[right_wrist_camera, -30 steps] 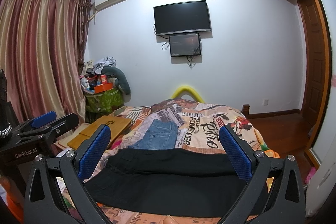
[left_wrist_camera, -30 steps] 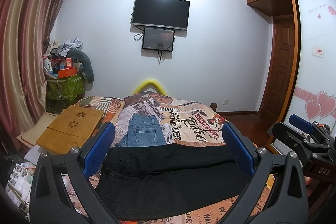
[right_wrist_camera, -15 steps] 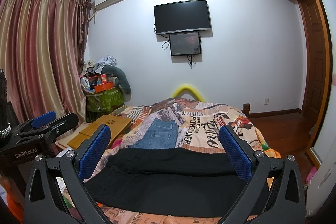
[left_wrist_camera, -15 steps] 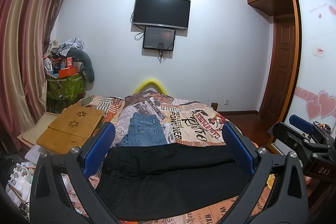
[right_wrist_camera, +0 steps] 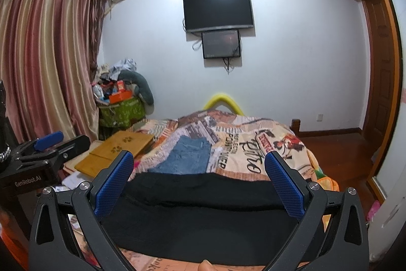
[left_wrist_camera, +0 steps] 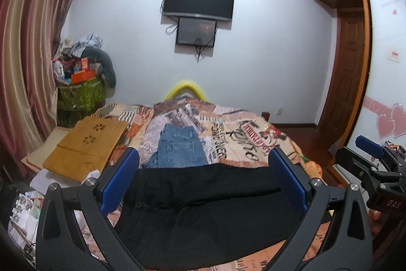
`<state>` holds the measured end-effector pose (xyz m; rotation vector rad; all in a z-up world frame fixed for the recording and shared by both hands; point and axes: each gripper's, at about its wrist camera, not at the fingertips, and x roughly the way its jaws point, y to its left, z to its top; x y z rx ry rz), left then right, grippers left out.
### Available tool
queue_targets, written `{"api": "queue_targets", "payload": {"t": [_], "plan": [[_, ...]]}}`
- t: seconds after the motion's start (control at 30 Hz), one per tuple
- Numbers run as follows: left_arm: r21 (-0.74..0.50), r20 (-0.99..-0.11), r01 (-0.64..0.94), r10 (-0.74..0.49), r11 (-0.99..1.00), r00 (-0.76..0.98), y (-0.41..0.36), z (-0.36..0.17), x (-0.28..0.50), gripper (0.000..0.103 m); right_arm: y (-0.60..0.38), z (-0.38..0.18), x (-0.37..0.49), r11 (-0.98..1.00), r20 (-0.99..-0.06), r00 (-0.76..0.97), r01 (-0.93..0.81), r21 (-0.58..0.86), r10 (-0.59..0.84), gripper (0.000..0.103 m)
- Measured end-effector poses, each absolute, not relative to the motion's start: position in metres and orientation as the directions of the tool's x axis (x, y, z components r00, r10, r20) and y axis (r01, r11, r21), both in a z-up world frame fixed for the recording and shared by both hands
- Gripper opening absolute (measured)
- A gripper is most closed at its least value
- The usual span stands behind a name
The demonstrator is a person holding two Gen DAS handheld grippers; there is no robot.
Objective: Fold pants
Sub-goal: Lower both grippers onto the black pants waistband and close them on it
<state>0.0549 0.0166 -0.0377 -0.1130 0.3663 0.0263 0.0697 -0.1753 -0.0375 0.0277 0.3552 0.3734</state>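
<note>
Black pants (left_wrist_camera: 203, 207) lie spread sideways across the near end of the bed, one leg laid on the other; they also fill the near bed in the right wrist view (right_wrist_camera: 203, 215). Folded blue jeans (left_wrist_camera: 179, 146) rest further up the bed (right_wrist_camera: 187, 156). My left gripper (left_wrist_camera: 203, 182) hovers above the black pants, open, nothing between its blue pads. My right gripper (right_wrist_camera: 199, 184) is likewise open and held over the pants. Each gripper shows at the edge of the other's view: the right one (left_wrist_camera: 375, 169) and the left one (right_wrist_camera: 45, 151).
The printed bedspread (left_wrist_camera: 243, 133) covers the bed. A wooden lap desk (left_wrist_camera: 86, 146) lies at its left edge. A cluttered green bin (left_wrist_camera: 81, 93) stands by the curtain (left_wrist_camera: 28, 55). A wardrobe and door (left_wrist_camera: 347, 67) are on the right.
Both grippers have barely shifted; the view has crept slightly. The pants and jeans lie as before.
</note>
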Motion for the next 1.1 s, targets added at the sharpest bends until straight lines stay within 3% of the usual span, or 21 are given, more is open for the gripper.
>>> {"api": "queue_targets", "payload": {"t": [0.43,0.67,0.93,1.1], "plan": [[-0.048,-0.562,-0.154,0.101,0.987,0.821,0.062,-0.123,0.165,0.103,-0.183,-0.107,0.160,0.936,-0.554,0.760,-0.330,0.121,0.340,0.103],[0.031,-0.624,-0.213,0.186,0.977,0.759,0.094,-0.169,0.219,0.103,-0.187,-0.145,0.220,0.940,-0.636,0.709,-0.332,0.079,0.303,0.103],[0.097,-0.695,-0.253,0.247,0.963,0.675,0.138,-0.202,0.279,0.103,-0.195,-0.172,0.277,0.928,-0.646,0.694,-0.366,0.061,0.317,0.103],[0.084,-0.752,-0.222,0.208,0.971,0.625,0.160,-0.226,0.312,0.103,-0.192,-0.184,0.313,0.913,-0.659,0.673,-0.405,0.053,0.337,0.103]]}}
